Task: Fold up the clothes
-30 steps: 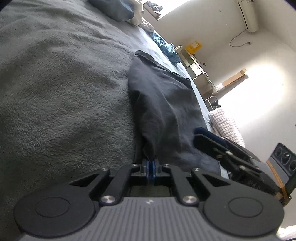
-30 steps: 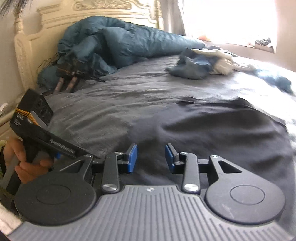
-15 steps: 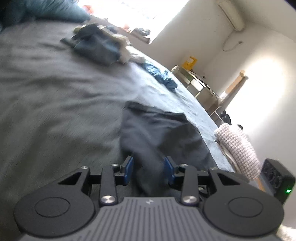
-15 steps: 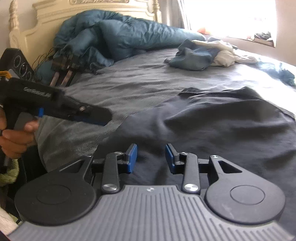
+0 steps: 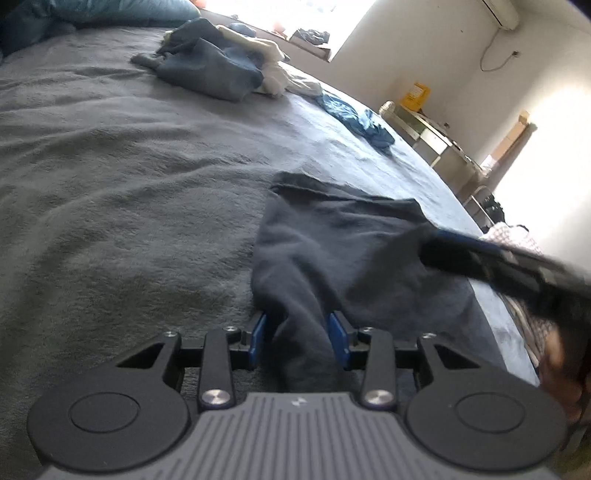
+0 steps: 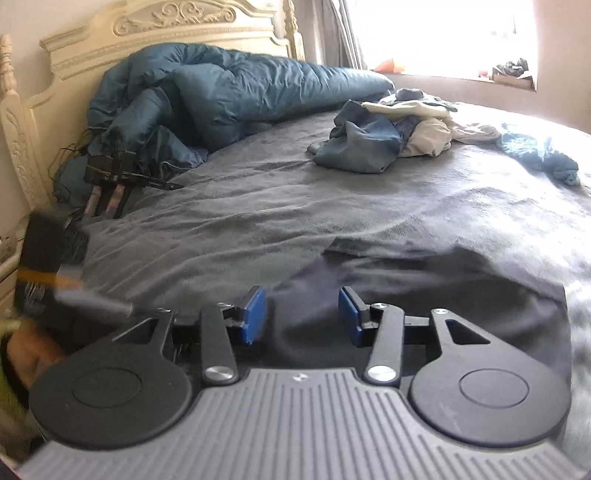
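A dark navy garment (image 5: 351, 251) lies flat on the grey blanket (image 5: 129, 184), near the bed's edge. My left gripper (image 5: 297, 332) hovers over its near end, open; a raised ridge of the cloth runs between the blue pads (image 5: 258, 338) without being pinched. In the right wrist view the same garment (image 6: 424, 280) spreads out ahead and to the right. My right gripper (image 6: 302, 310) is just above its near edge, jaws opening, cloth beneath them but not pressed. Each gripper shows as a blur in the other's view: the right gripper (image 5: 498, 266) and the left gripper (image 6: 48, 280).
A heap of blue and cream clothes (image 6: 388, 136) and a loose blue cloth (image 6: 543, 155) lie farther up the bed. A teal duvet (image 6: 221, 96) is bunched against the carved headboard (image 6: 147, 33), with black gear (image 6: 110, 177) beside it. A metal shelf (image 5: 436, 140) stands past the bed's edge.
My left gripper let go of the garment's edge, opened and lifted back. My right gripper's jaws widened and it drew back from the cloth too.
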`<state>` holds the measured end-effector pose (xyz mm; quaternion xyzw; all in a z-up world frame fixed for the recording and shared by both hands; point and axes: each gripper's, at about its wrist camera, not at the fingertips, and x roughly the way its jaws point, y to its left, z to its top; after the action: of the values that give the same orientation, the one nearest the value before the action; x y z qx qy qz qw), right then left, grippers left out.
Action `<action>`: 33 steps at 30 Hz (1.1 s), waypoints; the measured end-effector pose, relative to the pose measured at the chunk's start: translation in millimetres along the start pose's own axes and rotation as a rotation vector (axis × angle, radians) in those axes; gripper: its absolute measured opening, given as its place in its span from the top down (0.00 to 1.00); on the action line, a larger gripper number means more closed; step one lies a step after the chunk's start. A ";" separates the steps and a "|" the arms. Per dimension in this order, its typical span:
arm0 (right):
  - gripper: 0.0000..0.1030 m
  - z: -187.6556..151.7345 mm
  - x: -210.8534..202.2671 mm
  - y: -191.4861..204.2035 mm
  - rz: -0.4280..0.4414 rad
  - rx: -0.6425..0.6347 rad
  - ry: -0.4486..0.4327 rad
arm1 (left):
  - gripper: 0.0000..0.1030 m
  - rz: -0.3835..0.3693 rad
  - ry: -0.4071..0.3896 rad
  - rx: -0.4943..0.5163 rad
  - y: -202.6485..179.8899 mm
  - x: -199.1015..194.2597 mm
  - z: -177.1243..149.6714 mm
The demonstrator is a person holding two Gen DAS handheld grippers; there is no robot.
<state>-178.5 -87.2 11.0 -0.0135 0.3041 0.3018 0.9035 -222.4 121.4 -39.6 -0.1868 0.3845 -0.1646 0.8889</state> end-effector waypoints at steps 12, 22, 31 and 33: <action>0.55 32.7 48.6 -15.2 0.026 0.167 0.143 | 0.61 0.035 -0.005 0.093 -17.4 9.8 9.2; 0.46 55.6 90.0 -7.7 0.065 0.154 0.312 | 0.91 -0.101 0.016 -0.103 16.0 19.3 3.5; 0.65 61.3 159.9 -2.7 -0.092 0.044 0.563 | 0.97 -0.268 -0.067 -0.256 42.8 12.3 -8.4; 0.86 59.2 166.6 -2.7 -0.122 0.013 0.582 | 0.97 -0.292 -0.082 -0.271 45.0 10.4 -11.6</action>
<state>-39.6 12.4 -34.1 -0.1119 0.5511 0.2286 0.7947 -217.6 153.9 -74.1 -0.3652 0.3353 -0.2308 0.8372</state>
